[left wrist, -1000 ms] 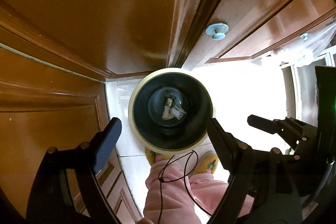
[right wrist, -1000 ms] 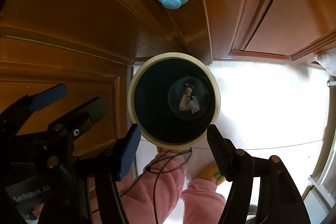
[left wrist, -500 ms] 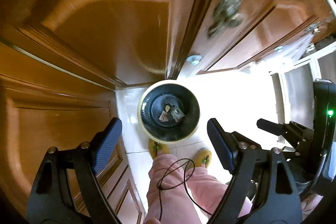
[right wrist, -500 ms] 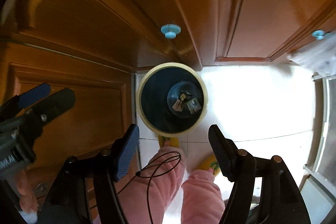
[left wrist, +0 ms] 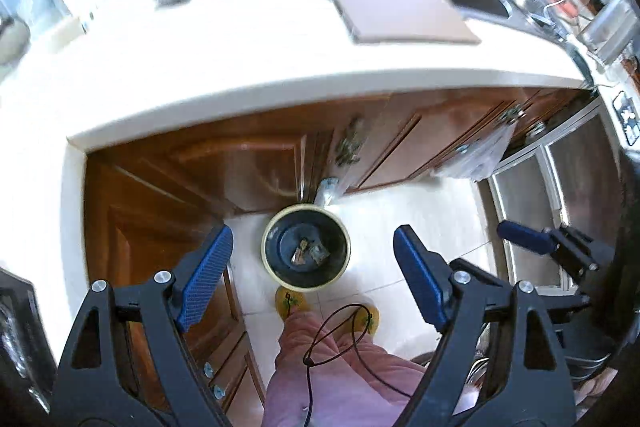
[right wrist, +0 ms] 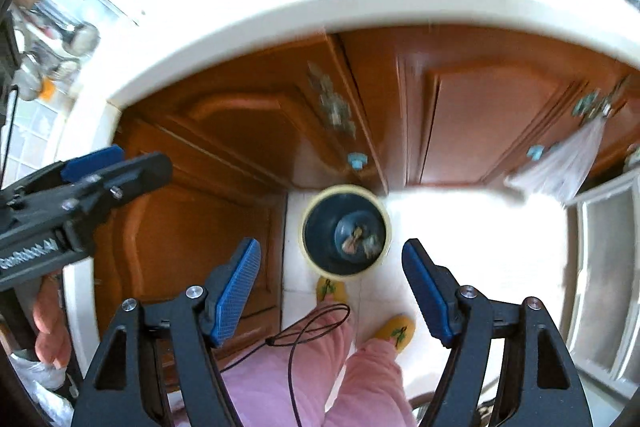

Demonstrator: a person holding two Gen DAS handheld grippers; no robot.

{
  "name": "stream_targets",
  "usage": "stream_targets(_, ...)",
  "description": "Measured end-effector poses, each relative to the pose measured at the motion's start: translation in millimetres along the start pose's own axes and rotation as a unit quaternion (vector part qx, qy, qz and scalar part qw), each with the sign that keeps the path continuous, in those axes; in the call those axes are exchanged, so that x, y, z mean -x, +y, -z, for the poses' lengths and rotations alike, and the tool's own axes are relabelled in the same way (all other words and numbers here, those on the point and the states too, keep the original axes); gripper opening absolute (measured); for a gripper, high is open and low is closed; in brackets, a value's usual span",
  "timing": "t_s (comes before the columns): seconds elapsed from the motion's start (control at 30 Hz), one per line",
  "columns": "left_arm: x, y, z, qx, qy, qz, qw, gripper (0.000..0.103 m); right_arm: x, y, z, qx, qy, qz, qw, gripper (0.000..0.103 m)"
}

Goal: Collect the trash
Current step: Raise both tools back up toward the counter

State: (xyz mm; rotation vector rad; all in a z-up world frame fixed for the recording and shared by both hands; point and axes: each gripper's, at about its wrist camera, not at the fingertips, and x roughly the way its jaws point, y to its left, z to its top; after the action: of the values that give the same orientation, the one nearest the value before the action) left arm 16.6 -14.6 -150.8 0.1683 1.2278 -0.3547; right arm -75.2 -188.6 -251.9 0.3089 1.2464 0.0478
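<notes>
Currently both left tongs [left wrist: 308, 267] and right tongs [right wrist: 330, 281] gape empty, the right widening; bin [left wrist: 306, 251] sits below, tabletop [left wrist: 240, 59] ahead. Blurred view risks a misjudged reach.

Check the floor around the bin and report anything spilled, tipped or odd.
Nothing stands out. The bin stands upright on the floor tiles with scraps of trash at its bottom; no spill shows around it.

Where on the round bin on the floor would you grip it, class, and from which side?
Grip the cream rim of the bin from straight above, probably on its floor side: it stands upright and open-topped, with cabinet doors close behind it.
</notes>
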Motion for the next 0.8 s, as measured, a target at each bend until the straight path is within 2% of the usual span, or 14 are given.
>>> stream_targets(0.17, 58, -7, -27, -0.012, -0.03, 0.008, 0.9994, 0.078, 70, 16, -26, 0.039, -0.048, 0.014, 0.998, 0.074)
stream_targets(0.27, 89, -6, -46, -0.025, -0.062, 0.003, 0.9978, 0.076, 111, 27, -45, 0.053, -0.086, 0.028, 0.995, 0.074)
stream_targets(0.4, 119, 0, -72, -0.03, -0.098, -0.002, 0.9947, 0.076, 166, 44, -69, 0.073, -0.139, 0.056, 0.986, 0.074)
stream_targets(0.57, 146, 24, -101, -0.029, -0.131, -0.012, 0.9909, 0.076, 217, 71, -98, 0.088, -0.179, 0.077, 0.977, 0.074)
stream_targets(0.7, 158, 47, -125, -0.014, -0.15, -0.006, 0.9886, 0.076, 238, 90, -122, 0.101, -0.2, 0.091, 0.97, 0.075)
stream_targets(0.8, 157, 64, -139, -0.01, -0.153, -0.003, 0.9881, 0.076, 245, 105, -142, 0.101, -0.2, 0.096, 0.97, 0.075)
